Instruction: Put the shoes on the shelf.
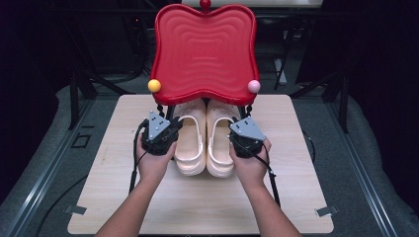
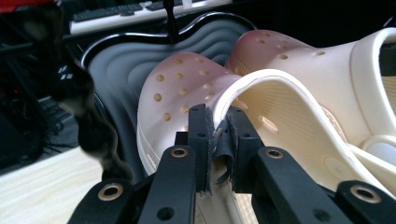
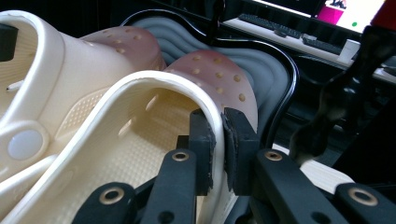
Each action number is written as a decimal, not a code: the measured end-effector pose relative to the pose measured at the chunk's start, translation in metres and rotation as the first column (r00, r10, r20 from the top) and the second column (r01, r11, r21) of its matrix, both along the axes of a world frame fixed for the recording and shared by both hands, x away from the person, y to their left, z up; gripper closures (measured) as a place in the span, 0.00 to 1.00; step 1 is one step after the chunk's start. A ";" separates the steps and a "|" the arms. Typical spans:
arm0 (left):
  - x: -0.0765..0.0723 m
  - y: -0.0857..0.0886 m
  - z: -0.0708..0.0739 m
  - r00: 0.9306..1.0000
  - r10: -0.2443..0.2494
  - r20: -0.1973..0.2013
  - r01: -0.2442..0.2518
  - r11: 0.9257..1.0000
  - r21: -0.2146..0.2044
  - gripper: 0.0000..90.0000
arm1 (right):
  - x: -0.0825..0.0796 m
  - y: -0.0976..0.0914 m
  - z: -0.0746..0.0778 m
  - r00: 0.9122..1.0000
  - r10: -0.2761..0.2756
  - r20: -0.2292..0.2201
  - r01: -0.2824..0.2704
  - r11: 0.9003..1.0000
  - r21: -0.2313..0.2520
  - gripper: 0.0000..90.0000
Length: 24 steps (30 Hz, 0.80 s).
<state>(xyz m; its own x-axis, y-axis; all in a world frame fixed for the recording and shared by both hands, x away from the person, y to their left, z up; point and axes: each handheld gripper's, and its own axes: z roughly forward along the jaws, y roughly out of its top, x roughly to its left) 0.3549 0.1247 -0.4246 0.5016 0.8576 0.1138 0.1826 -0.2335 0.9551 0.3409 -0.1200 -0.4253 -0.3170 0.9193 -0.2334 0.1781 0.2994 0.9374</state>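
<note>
Cream clogs (image 1: 205, 138) are held side by side on a pale wooden table (image 1: 118, 197), toes tucked under a red wavy tray (image 1: 205, 49) raised on a black stand. Each shoe's outer collar rim is pinched by one claw: the left clog (image 2: 187, 88) is clamped between the jaws of the left gripper (image 2: 219, 135), and the right clog (image 3: 140, 116) is gripped the same way by the right gripper (image 3: 218, 140). Beyond the jaws, a grey rippled lower tray (image 3: 271, 70) is seen beneath the toes. A yellow ball (image 1: 154, 85) and a pink ball (image 1: 254, 86) are fixed at the red tray's near corners, just ahead of the claws.
</note>
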 end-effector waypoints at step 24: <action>0.010 0.002 -0.015 0.999 0.022 -0.050 -0.023 0.999 -0.025 0.81 | 0.011 0.010 -0.015 0.998 0.026 -0.062 -0.027 1.000 -0.009 0.80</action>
<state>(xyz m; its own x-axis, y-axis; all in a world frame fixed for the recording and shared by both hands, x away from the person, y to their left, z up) 0.3649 0.1271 -0.4398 0.4863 0.8712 0.0675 0.2345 -0.2045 0.9504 0.3519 -0.1104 -0.4399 -0.3550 0.9083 -0.2214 0.2275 0.3136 0.9219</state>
